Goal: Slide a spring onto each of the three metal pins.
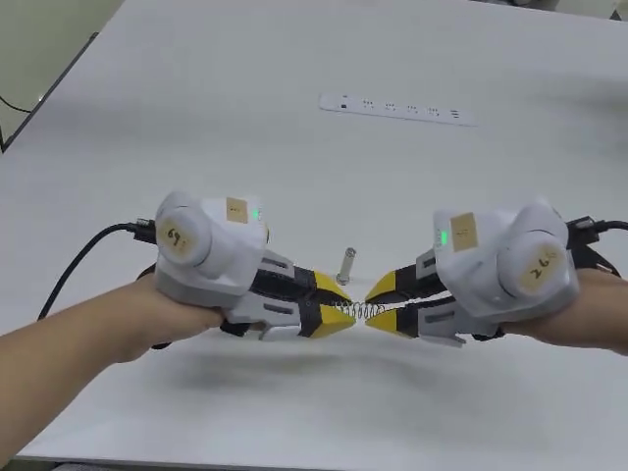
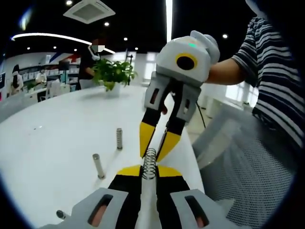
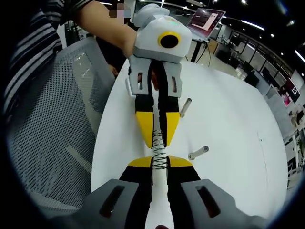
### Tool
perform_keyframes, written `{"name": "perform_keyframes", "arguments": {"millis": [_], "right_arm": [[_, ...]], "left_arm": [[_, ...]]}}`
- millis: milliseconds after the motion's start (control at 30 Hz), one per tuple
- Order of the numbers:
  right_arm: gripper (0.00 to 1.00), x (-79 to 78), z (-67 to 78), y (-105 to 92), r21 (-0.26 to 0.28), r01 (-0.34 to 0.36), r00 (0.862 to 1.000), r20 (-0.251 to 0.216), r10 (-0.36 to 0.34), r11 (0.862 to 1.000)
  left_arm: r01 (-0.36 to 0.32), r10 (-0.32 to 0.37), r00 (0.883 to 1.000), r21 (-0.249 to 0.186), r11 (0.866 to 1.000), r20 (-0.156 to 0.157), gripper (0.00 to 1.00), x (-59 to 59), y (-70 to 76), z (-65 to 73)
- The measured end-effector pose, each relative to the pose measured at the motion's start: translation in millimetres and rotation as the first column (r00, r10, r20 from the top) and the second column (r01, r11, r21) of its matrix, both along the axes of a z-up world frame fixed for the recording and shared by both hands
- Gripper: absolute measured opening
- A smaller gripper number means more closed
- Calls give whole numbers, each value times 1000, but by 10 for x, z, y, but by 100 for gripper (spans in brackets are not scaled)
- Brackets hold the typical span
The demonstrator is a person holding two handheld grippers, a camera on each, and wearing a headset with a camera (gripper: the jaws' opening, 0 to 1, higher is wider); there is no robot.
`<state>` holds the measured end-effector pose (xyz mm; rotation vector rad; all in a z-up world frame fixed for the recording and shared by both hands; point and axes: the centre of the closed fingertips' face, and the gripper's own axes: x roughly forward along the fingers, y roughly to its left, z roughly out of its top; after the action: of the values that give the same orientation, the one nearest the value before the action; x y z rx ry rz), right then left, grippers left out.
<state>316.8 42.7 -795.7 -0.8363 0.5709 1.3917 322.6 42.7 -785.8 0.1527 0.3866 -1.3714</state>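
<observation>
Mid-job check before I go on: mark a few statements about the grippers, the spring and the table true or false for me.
1. The spring spans between the tips of the left gripper and the right gripper, which point at each other. True.
2. Both grippers' jaws stand wide open. False: both pairs are closed down on the spring.
3. A metal pin is on the table just beyond the gripper tips. True.
4. The power strip lies between the grippers and the person. False: it lies toward the table's far side, well beyond the grippers.
</observation>
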Motion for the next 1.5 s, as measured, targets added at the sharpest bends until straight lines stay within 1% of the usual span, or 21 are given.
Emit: {"name": "perform_keyframes", "arguments": {"millis": [167, 267, 300, 433, 467, 567, 667, 733, 800, 900, 1000, 1133, 1200, 1267, 1300, 1400, 1500], "right_arm": [[8, -45, -7, -5, 15, -2, 1000, -11, 2, 1000], [8, -70, 5, -12, 32, -17, 1000, 1, 17, 999], [8, -71, 12, -15, 38, -13, 1000, -2, 13, 999], [14, -73, -33, -82, 35, -4, 1000, -10, 5, 999], [13, -87, -42, -88, 35, -4, 1000, -21, 4, 999], [10, -134, -49, -78, 44, -11, 999, -34, 12, 999], [8, -148, -69, -79, 40, -14, 999, -40, 15, 999], [7, -155, -72, -77, 45, 0, 998, -57, 2, 999], [7, -149, -62, -73, 50, 10, 998, -62, -6, 999], [7, -136, -3, -60, 56, 28, 997, -70, -25, 998], [6, -129, 90, -39, 69, 35, 997, -78, -30, 997], [7, -128, 215, 24, 101, 30, 996, -81, -22, 994], [7, -132, 243, 49, 106, 25, 997, -80, -16, 994], [7, -150, 301, 107, 132, 18, 996, -86, -7, 991], [7, -162, 346, 156, 161, 22, 995, -99, -6, 987], [7, -158, 369, 193, 169, 19, 995, -95, -3, 985], [7, -155, 414, 241, 205, 28, 995, -100, -7, 978]], "left_arm": [[26, -26, 1000, 0, 1000, -14, 2, -56, -6, 4], [38, -38, 999, 0, 999, -19, 2, -83, -6, 15], [41, -41, 999, -2, 999, -20, 2, -88, -6, 17], [65, -65, 998, 2, 998, -27, 2, -135, -8, 23], [70, -70, 997, 2, 998, -29, 2, -147, -12, 24], [78, -78, 997, 6, 997, -29, 2, -171, -29, 17], [83, -83, 996, 10, 997, -28, 2, -188, -33, 11], [86, -85, 996, 12, 996, -30, 2, -195, -30, 7], [81, -81, 996, 13, 997, -29, 2, -187, -21, 5], [79, -79, 997, 25, 997, -22, 2, -178, -6, -28], [75, -75, 997, 28, 997, -19, 2, -174, 6, -42], [63, -62, 998, 34, 997, -10, 2, -142, 22, -59], [62, -62, 998, 36, 997, -9, 2, -139, 23, -65], [63, -63, 998, 41, 997, -4, 2, -139, 22, -75], [65, -65, 998, 42, 997, -4, 2, -145, 17, -79], [63, -63, 998, 46, 997, 6, 2, -141, 5, -79], [57, -57, 998, 39, 998, 1, 2, -131, 1, -71]]}}
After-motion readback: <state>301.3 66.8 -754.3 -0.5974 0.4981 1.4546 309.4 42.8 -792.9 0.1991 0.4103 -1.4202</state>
